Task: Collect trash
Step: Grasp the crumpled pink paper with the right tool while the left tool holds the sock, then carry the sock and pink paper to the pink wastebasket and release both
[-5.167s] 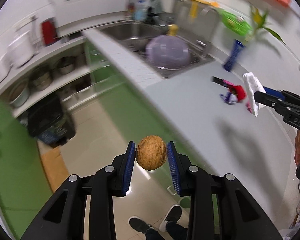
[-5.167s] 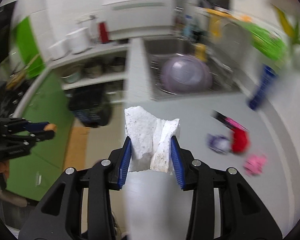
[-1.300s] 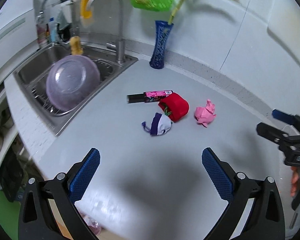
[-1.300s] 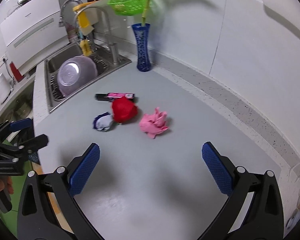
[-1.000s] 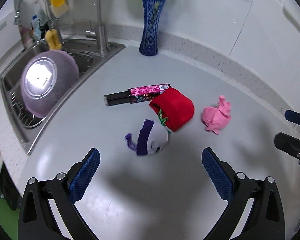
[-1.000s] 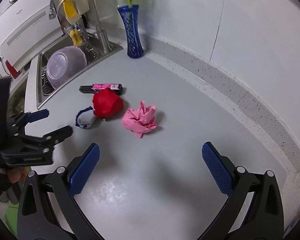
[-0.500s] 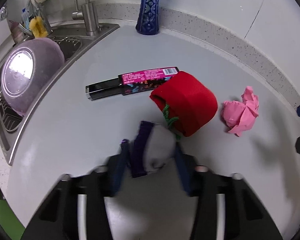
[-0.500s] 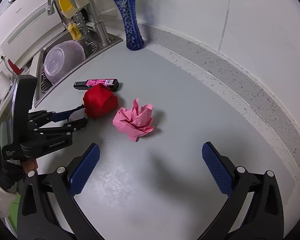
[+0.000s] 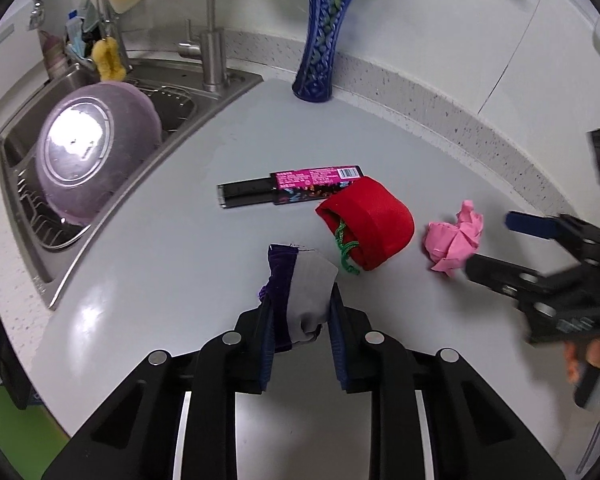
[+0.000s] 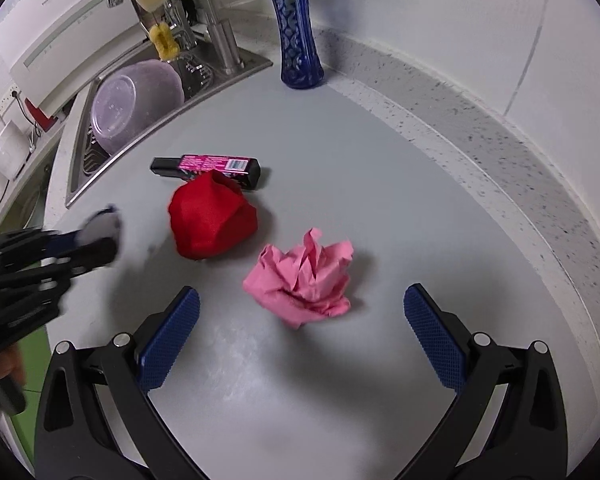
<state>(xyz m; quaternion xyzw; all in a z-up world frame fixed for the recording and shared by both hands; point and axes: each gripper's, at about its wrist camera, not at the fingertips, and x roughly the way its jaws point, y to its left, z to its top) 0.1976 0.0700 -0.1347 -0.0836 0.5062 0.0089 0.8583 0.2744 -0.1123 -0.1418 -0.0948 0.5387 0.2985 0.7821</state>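
Observation:
My left gripper (image 9: 300, 312) is shut on a purple and white cloth scrap (image 9: 302, 284), held just above the grey counter (image 9: 160, 248); the gripper also shows at the left of the right wrist view (image 10: 96, 240). A red cloth pouch (image 9: 370, 226) (image 10: 212, 216) lies just beyond, with a black and pink box (image 9: 288, 188) (image 10: 208, 168) behind it. A crumpled pink paper (image 10: 304, 280) (image 9: 454, 240) lies between the wide-open fingers of my right gripper (image 10: 300, 332), which shows at the right of the left wrist view (image 9: 496, 248).
A sink (image 9: 28, 216) with an upturned purple bowl (image 9: 92, 152) (image 10: 136, 104) is at the left. A blue vase (image 9: 320, 40) (image 10: 296, 24) stands at the back by the white wall. The counter's front edge drops to a green floor (image 9: 4, 424).
My left gripper has closed on the purple and white scrap and lifted it slightly. My right gripper has moved in over the pink paper, still open.

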